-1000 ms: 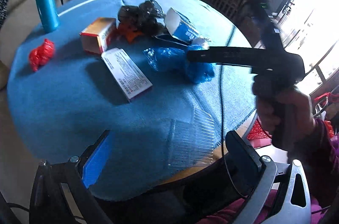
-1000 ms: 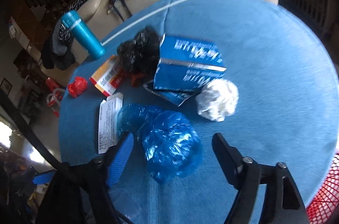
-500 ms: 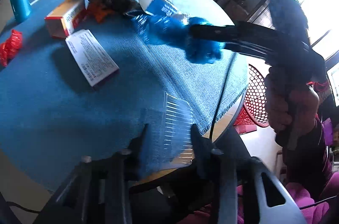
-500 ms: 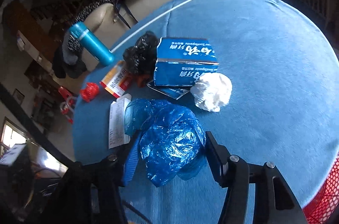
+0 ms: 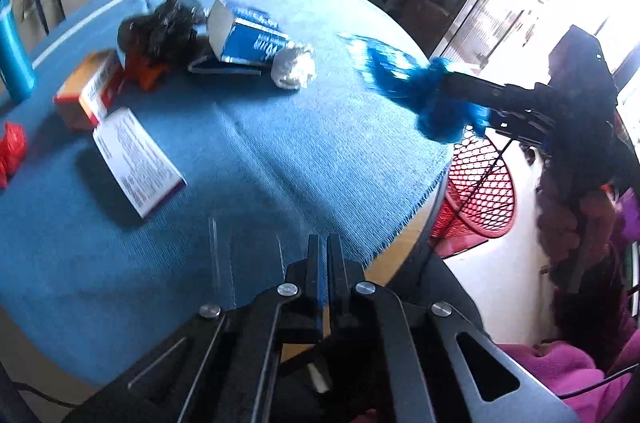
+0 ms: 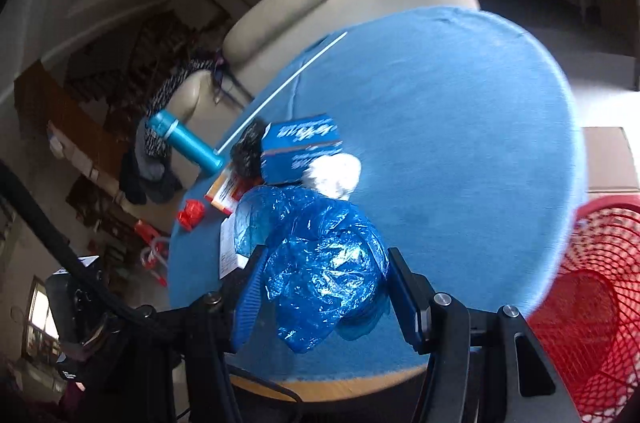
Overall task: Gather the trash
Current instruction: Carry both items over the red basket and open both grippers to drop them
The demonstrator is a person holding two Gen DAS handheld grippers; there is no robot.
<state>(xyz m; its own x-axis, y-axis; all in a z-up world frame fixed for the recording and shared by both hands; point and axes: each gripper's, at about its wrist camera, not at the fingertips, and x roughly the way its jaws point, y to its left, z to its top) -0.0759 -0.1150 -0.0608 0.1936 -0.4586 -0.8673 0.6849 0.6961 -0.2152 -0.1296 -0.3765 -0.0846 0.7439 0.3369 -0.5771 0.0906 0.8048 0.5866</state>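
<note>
A: In the left wrist view, what does the left gripper (image 5: 325, 243) show?

B: Its two black fingers stand pressed together at the bottom middle of the frame. A faint ribbed clear plastic piece (image 5: 248, 263) lies on the blue tablecloth (image 5: 280, 151) just ahead of them; whether it is pinched cannot be told.

A: And the trash?

B: The crumpled blue plastic bag (image 5: 436, 99) hangs at the right of the frame, clamped in the right gripper (image 5: 448, 91), past the table's edge and above the red mesh basket (image 5: 480, 191). A hand (image 5: 568, 215) holds that gripper at the far right. On the cloth in the upper left lie a black bag (image 5: 164, 27), a blue carton (image 5: 244, 39), a white paper wad (image 5: 294, 67), an orange box (image 5: 90, 91), a white box (image 5: 136, 159) and a red wrapper (image 5: 10, 151). A teal bottle (image 5: 14, 59) stands at the left edge.

A: The right wrist view?

B: The right gripper (image 6: 324, 287) is closed on the blue plastic bag (image 6: 320, 263) at lower centre, both pads pressing its sides. Behind it sit the blue carton (image 6: 300, 147), paper wad (image 6: 334, 173), black bag (image 6: 246, 151), red wrapper (image 6: 191, 214) and teal bottle (image 6: 186, 141). The red mesh basket (image 6: 592, 295) fills the lower right, beside the table.
</note>
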